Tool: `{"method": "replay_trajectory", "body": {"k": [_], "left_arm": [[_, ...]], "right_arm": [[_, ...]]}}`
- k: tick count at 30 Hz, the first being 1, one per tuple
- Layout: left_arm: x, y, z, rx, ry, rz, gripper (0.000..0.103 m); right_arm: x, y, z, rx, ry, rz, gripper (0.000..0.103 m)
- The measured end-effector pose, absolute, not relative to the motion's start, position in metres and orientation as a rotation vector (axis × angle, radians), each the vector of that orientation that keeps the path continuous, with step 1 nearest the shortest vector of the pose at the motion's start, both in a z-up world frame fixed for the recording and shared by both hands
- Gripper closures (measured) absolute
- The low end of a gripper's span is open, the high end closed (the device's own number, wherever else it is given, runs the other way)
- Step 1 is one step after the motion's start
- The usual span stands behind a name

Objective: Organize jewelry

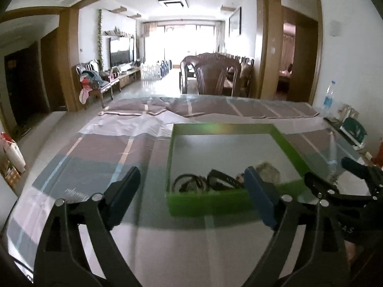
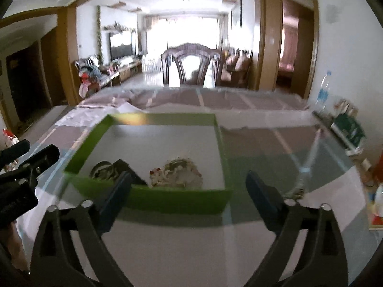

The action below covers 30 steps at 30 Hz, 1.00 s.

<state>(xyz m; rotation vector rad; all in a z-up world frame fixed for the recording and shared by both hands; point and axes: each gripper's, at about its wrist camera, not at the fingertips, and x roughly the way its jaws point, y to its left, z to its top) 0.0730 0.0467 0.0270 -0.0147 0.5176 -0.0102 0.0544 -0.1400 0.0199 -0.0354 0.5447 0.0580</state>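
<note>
Both the left gripper [image 1: 191, 191] and right gripper [image 2: 189, 196] have jaws spread wide, holding nothing.

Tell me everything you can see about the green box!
The green box is a shallow, open-topped tray, bright green on its low walls and pale grey inside, and looks like cardboard. It sits flat on the glass-covered table, just ahead of both open grippers, untouched. Jewelry lies bunched along its near wall: dark bangles to the left and a pale beaded pile to the right. The rest of its floor is bare.
</note>
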Motion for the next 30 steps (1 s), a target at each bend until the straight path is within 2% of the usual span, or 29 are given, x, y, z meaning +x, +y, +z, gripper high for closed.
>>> {"method": "replay_trajectory", "body": {"k": [7, 30], "left_arm": [[-0.007, 0.037, 0.039, 0.017, 0.418, 0.026, 0.005], [-0.049, 0.033, 0.038, 0.026, 0.407, -0.003, 0.004]], "right_arm": [[-0.012, -0.141, 0.028, -0.044, 0.479, 0.051, 0.004], [-0.059, -0.129, 0.029, -0.097, 0.431, 0.002, 0.003]]}}
